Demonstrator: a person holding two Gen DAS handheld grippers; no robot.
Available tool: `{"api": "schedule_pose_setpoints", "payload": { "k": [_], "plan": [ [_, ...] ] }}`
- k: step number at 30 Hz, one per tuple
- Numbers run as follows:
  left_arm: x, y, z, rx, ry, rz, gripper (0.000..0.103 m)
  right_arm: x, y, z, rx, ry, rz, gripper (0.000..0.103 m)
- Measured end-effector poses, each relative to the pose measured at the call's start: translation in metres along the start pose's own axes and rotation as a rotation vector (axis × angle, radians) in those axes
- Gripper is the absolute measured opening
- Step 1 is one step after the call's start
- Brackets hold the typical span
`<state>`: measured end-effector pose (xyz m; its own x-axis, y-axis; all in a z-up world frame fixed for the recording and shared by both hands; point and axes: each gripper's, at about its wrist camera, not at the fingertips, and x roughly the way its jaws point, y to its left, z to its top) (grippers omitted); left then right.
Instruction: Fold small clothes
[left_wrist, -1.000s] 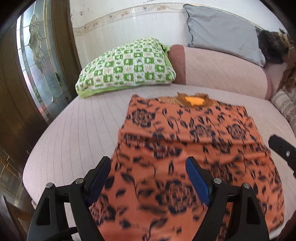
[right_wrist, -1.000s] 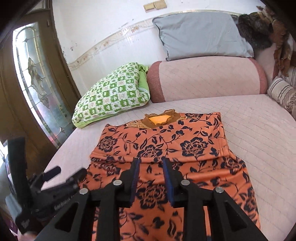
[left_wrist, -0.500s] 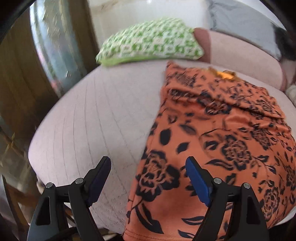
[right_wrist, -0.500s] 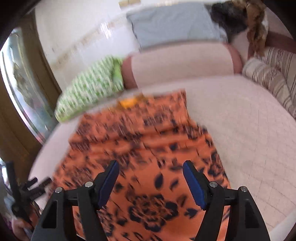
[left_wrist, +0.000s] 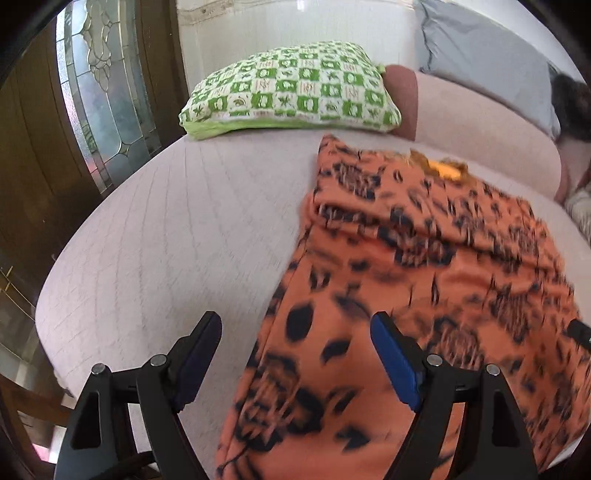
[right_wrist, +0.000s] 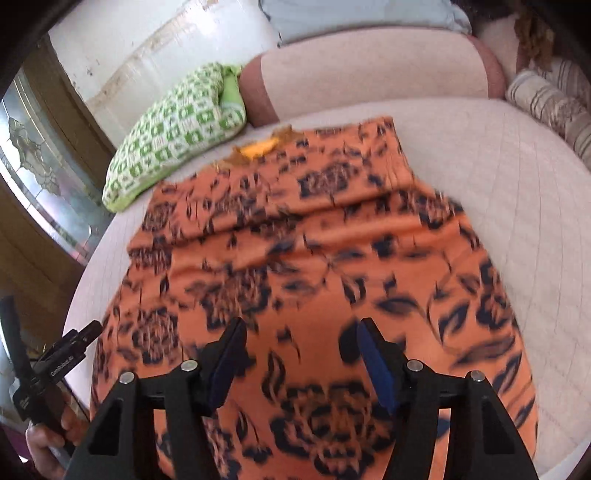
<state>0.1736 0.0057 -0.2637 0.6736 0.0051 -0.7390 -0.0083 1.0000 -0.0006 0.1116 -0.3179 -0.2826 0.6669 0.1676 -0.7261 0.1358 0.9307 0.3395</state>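
The orange garment (right_wrist: 314, 258) lies flat on the bed (left_wrist: 166, 229), and the left gripper (left_wrist: 295, 354) and right gripper (right_wrist: 299, 354), jaws spread and the right's just narrowing, hover over its near hem, probably to lift it for a fold.

- A round bed (left_wrist: 155, 236) with a pale pink quilted cover filled most of both views.
- A green-and-white checked pillow (left_wrist: 291, 96) lay at its far edge, touching a pink bolster (right_wrist: 369, 81).
- A grey pillow (left_wrist: 480, 62) leaned on the white wall (right_wrist: 147, 48) above the bolster.
- A striped cushion (right_wrist: 554, 107) sat to the right.
- A dark wooden door (left_wrist: 37, 147) with a leaded glass panel (left_wrist: 99, 107) let in daylight.
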Motion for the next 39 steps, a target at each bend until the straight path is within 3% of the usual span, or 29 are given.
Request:
{"api": "schedule_pose_setpoints", "payload": {
  "k": [9, 15, 17, 20, 22, 26, 28, 31, 33, 35, 39],
  "plan": [
    [0.053, -0.017, 0.085, -0.069, -0.06, 0.04, 0.083, 0.055, -0.012, 0.086, 0.091, -0.064, -0.022, 0.065],
    [0.104, -0.026, 0.117, -0.067, 0.002, 0.046, 0.083, 0.093, -0.034, 0.126, 0.152, -0.069, -0.019, 0.065],
    [0.12, -0.031, 0.118, -0.036, 0.053, 0.063, 0.083, 0.104, -0.038, 0.13, 0.159, -0.052, -0.027, 0.065],
    [0.15, -0.038, 0.112, 0.013, 0.191, 0.026, 0.083, 0.121, -0.041, 0.133, 0.171, -0.016, -0.007, 0.065],
    [0.15, -0.035, 0.114, 0.009, 0.179, 0.028, 0.091, 0.128, -0.033, 0.133, 0.13, 0.004, -0.027, 0.065],
    [0.149, -0.023, 0.12, -0.028, 0.191, 0.039, 0.092, 0.13, -0.026, 0.131, 0.066, 0.012, -0.068, 0.065],
    [0.135, -0.02, 0.125, -0.04, 0.135, 0.076, 0.092, 0.126, -0.028, 0.131, 0.084, -0.005, -0.053, 0.065],
    [0.11, -0.019, 0.132, -0.068, 0.037, 0.054, 0.092, 0.11, -0.025, 0.131, 0.087, -0.064, -0.032, 0.065],
    [0.104, -0.019, 0.131, -0.082, 0.016, 0.032, 0.092, 0.1, -0.019, 0.13, 0.065, -0.103, -0.026, 0.065],
    [0.11, -0.026, 0.127, -0.052, 0.049, 0.018, 0.092, 0.101, -0.015, 0.128, 0.061, -0.094, -0.023, 0.065],
    [0.134, -0.046, 0.112, 0.062, 0.146, 0.06, 0.092, 0.128, -0.023, 0.124, 0.102, 0.027, -0.055, 0.064]
  ]
}}
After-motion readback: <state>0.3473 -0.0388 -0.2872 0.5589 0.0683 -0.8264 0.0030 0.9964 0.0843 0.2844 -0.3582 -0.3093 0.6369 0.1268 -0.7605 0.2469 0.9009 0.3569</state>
